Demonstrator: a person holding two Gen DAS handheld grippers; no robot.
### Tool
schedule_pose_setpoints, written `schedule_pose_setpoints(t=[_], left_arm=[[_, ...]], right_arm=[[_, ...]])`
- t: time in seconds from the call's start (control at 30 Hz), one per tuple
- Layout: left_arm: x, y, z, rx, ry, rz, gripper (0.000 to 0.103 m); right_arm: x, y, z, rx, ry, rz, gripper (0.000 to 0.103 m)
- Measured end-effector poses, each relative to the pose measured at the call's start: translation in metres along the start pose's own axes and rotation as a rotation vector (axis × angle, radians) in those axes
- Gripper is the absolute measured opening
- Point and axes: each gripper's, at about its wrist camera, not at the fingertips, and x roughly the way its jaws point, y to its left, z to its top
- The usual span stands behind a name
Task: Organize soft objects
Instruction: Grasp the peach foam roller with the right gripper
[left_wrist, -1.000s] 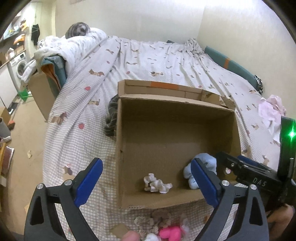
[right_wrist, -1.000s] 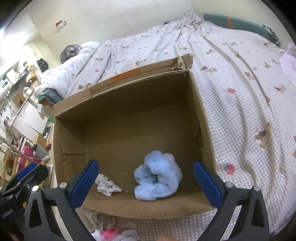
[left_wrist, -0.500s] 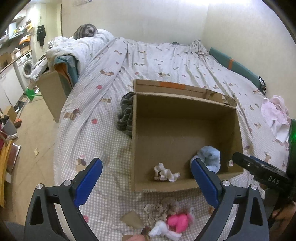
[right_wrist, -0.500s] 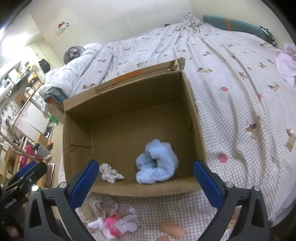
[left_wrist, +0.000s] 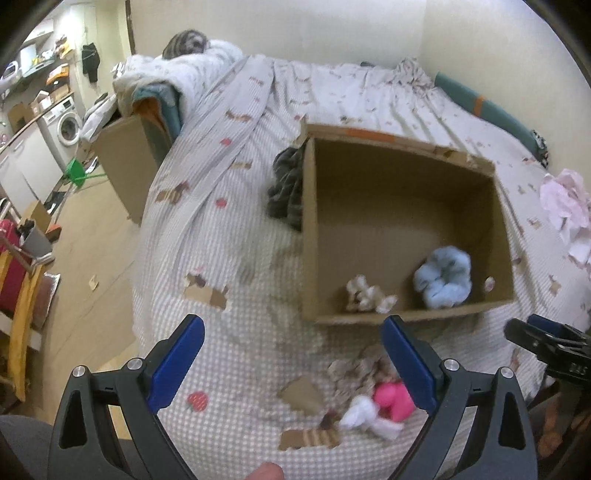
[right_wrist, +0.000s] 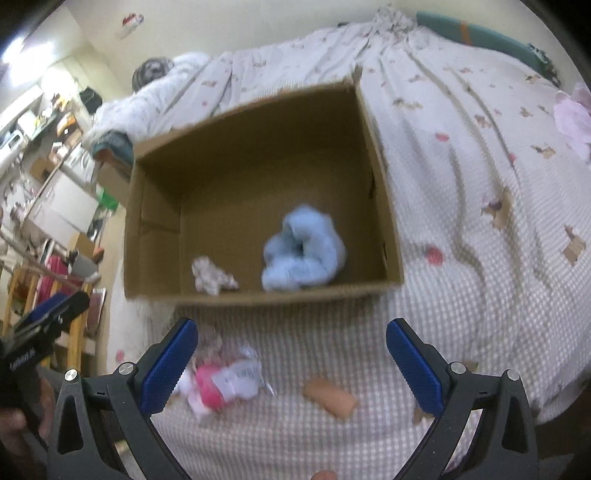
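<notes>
The left gripper (left_wrist: 291, 354) hangs wide open and empty above the bedsheet (left_wrist: 229, 258), short of the cardboard box (left_wrist: 308, 258); inside the box, near its front wall, lie a fluffy blue item (left_wrist: 443, 277) and a small whitish scrunchie (left_wrist: 367, 297), so the sorting looks partly done, while a pink soft toy (left_wrist: 393, 400) with a white piece (left_wrist: 369, 419) touching it waits on the sheet just beside the right-hand fingertip. A dark striped cloth (left_wrist: 286, 188) sits against the box's left wall and pale pink clothing (left_wrist: 565, 206) lies well apart to the right. From the right wrist, the right gripper (right_wrist: 291, 363) is likewise spread wide with nothing between its jaws; the pink toy (right_wrist: 212, 386) lies by its left finger and a peach-coloured piece (right_wrist: 330, 398) rests between the fingers. I judge the next move is to lower onto one of these, close gently, then lift over the box's front wall, the only obstacle
</notes>
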Motion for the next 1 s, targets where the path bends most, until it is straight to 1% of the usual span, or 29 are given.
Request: schedule_pose_setpoints(t=[0.03, 0.13, 0.2, 0.3, 0.4, 0.47, 0.5, 0.57, 0.6, 0.7, 0.77, 0.87, 0.9, 0.93, 0.97, 1.0], left_arm=[[0.002, 0.003, -0.003, -0.007, 0.013, -0.001, 0.096], [0.011, 0.016, -0.012, -0.05, 0.058, 0.008, 0.096], [0.016, 0.019, -0.017, -0.062, 0.085, 0.011, 0.096], [0.027, 0.02, -0.021, -0.066, 0.123, 0.039, 0.096], [0.034, 0.02, -0.021, -0.074, 0.141, 0.033, 0.096], [0.036, 0.02, -0.021, -0.074, 0.146, 0.035, 0.096], [0.038, 0.02, -0.021, -0.074, 0.15, 0.036, 0.096], [0.041, 0.02, -0.02, -0.079, 0.164, 0.036, 0.096], [0.044, 0.021, -0.02, -0.085, 0.174, 0.035, 0.096], [0.05, 0.025, -0.021, -0.113, 0.203, 0.035, 0.096], [0.052, 0.028, -0.021, -0.13, 0.21, 0.03, 0.096], [0.053, 0.032, -0.02, -0.149, 0.216, 0.027, 0.096], [0.054, 0.033, -0.021, -0.151, 0.219, 0.03, 0.096], [0.055, 0.034, -0.021, -0.152, 0.223, 0.034, 0.096], [0.055, 0.034, -0.022, -0.151, 0.225, 0.036, 0.096], [0.056, 0.034, -0.022, -0.151, 0.228, 0.037, 0.096]], right_arm=[[0.001, -0.002, -0.003, -0.003, 0.012, -0.008, 0.103], [0.007, -0.01, -0.011, -0.009, 0.051, -0.071, 0.103], [0.015, -0.018, -0.016, 0.009, 0.1, -0.071, 0.103], [0.026, -0.024, -0.02, 0.031, 0.16, -0.076, 0.103], [0.037, -0.024, -0.022, 0.045, 0.206, -0.043, 0.103], [0.044, -0.02, -0.024, 0.033, 0.235, -0.023, 0.093], [0.049, -0.017, -0.025, 0.022, 0.255, -0.02, 0.085], [0.058, -0.014, -0.028, 0.002, 0.295, -0.02, 0.08], [0.062, -0.012, -0.03, -0.011, 0.314, -0.03, 0.075], [0.074, -0.008, -0.038, -0.068, 0.367, -0.089, 0.055], [0.08, -0.005, -0.042, -0.099, 0.391, -0.116, 0.054], [0.084, 0.0, -0.045, -0.142, 0.395, -0.157, 0.051], [0.086, 0.003, -0.046, -0.15, 0.394, -0.164, 0.047], [0.087, 0.005, -0.047, -0.157, 0.395, -0.172, 0.038], [0.088, 0.006, -0.048, -0.164, 0.396, -0.181, 0.034], [0.089, 0.008, -0.049, -0.174, 0.392, -0.193, 0.027]])
